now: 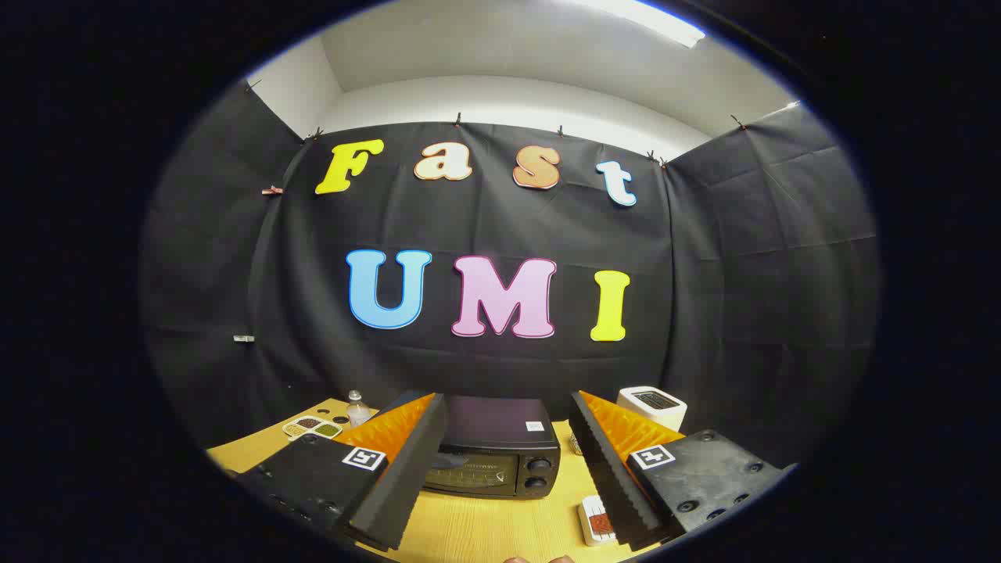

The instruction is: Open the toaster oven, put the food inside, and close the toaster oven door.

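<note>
While the gripper stands released, its two fingers spread wide and grasping nothing, one toaster oven sits beyond them, door shut. One food packet lies beside the right finger, with bare table between the fingers.

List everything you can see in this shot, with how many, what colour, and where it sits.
toaster oven: one, black, door shut, on the table just ahead of the fingers and seen between them
table: one, light wood, under everything
white toaster: one, beyond the right finger
small bottle: one, clear with a white cap, beyond the left finger
divided dish: one, white, holding brown and green contents, beside the bottle
small packet: one, white with a red patch, on the table by the right finger
gripper: one, black fingers with orange sides, open, holding nothing
</note>
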`<state>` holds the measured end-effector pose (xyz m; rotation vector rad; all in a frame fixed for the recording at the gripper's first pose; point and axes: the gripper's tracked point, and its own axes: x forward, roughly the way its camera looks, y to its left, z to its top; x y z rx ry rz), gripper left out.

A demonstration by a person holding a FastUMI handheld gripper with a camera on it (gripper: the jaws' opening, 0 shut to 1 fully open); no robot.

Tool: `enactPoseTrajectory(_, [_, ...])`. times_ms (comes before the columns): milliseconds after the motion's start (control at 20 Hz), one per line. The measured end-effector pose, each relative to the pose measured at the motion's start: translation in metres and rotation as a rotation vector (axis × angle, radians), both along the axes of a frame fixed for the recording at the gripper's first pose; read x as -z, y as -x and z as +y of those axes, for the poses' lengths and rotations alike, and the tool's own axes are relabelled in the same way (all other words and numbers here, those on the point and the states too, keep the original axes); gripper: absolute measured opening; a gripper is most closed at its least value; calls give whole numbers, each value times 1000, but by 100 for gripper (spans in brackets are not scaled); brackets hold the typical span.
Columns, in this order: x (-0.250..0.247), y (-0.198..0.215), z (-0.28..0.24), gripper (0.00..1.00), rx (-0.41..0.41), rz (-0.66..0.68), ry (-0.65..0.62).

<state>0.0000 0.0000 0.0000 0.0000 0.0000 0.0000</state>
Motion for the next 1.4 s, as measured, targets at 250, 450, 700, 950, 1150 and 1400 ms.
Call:
enactPoseTrajectory(250, [8,5,1,97,2,18,-6])
enactPoseTrajectory(450, [17,7,-2,97,16,41,-11])
enactPoseTrajectory(700, [25,11,-10,97,40,62,6])
enactPoseTrajectory(950, [31,10,-4,97,35,79,10])
enactPoseTrajectory(1150, [36,3,6,97,16,92,13])
enactPoseTrajectory(1400, [35,-16,17,97,9,97,3])
